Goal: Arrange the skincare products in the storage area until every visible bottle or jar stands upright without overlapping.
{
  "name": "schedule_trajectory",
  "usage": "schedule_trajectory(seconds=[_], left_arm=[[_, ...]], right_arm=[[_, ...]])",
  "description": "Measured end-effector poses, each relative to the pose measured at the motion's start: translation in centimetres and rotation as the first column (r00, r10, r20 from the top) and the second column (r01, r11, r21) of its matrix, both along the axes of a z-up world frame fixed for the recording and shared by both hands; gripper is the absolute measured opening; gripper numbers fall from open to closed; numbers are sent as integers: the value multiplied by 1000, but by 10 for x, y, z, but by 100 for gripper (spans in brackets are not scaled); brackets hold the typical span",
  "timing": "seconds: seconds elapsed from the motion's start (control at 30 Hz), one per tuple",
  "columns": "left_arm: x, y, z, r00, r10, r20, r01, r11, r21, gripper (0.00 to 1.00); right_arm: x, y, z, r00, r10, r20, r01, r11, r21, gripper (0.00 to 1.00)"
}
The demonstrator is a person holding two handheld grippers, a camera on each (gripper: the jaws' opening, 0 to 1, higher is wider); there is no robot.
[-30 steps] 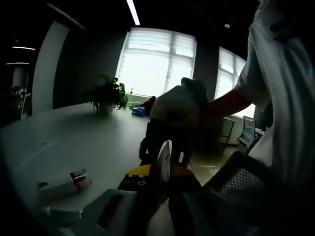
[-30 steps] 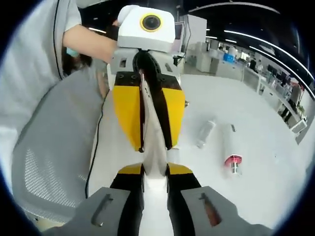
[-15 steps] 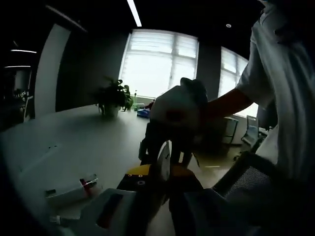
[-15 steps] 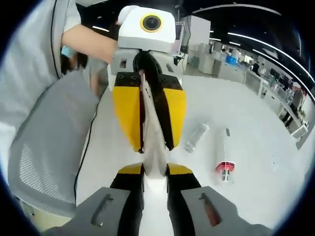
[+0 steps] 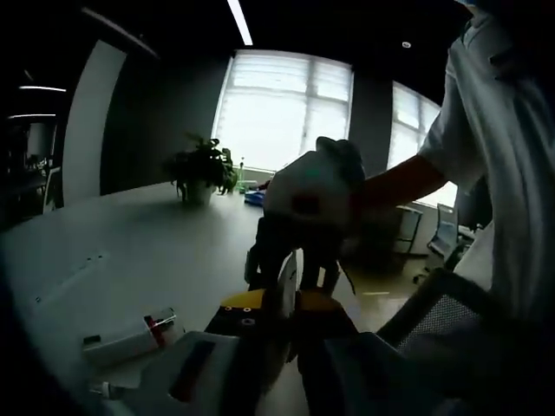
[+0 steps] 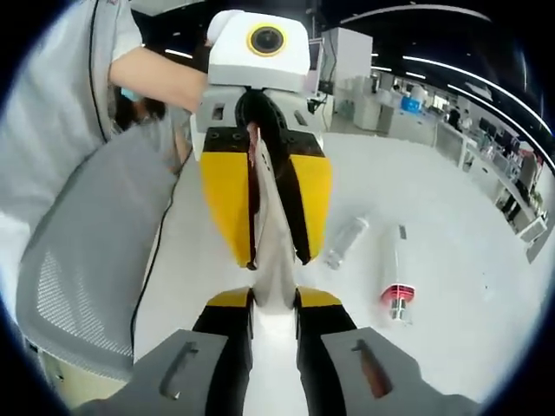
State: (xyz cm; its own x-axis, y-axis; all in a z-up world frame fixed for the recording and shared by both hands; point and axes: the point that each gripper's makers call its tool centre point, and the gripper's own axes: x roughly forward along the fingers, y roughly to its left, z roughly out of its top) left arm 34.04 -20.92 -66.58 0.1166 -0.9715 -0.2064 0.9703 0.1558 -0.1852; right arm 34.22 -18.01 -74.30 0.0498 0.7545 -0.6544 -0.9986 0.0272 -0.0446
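Observation:
A flat white tube (image 6: 274, 279) is held from both ends, off the table. My right gripper (image 6: 273, 302) is shut on its near end. The yellow left gripper (image 6: 274, 256) comes down from above, shut on the far end. In the left gripper view the same tube (image 5: 288, 276) stands edge-on between my left gripper (image 5: 283, 314) and the right gripper (image 5: 299, 251), which a gloved hand (image 5: 314, 186) holds. On the white table (image 6: 460, 321) lie a clear bottle (image 6: 345, 242) and a red-capped white tube (image 6: 396, 279).
A grey mesh chair (image 6: 87, 260) stands at the table's edge beside the person's white shirt (image 6: 48, 113). A potted plant (image 5: 204, 169) sits at the far end of the table. The red-capped tube (image 5: 130, 336) lies at lower left.
Both grippers keep their hold on the white tube. The views have shifted a little with the hands; the bottle and tube on the table have not moved.

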Motion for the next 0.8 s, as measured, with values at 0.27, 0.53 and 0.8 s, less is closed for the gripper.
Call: schedule_trajectory(seconds=[0.27, 0.53, 0.8], left_arm=[[0, 0, 1, 1000, -1, -7, 1, 1000, -5, 16], [-2, 3, 1, 1000, 15, -5, -15, 1000, 13, 24], [0, 15, -1, 998, 62, 6, -62, 996, 57, 39]], right_arm=[[0, 0, -3, 1000, -21, -9, 20, 1000, -7, 19], [-2, -4, -13, 999, -50, -8, 49, 998, -49, 27], [-1, -19, -16, 989, -149, -12, 148, 986, -72, 48]])
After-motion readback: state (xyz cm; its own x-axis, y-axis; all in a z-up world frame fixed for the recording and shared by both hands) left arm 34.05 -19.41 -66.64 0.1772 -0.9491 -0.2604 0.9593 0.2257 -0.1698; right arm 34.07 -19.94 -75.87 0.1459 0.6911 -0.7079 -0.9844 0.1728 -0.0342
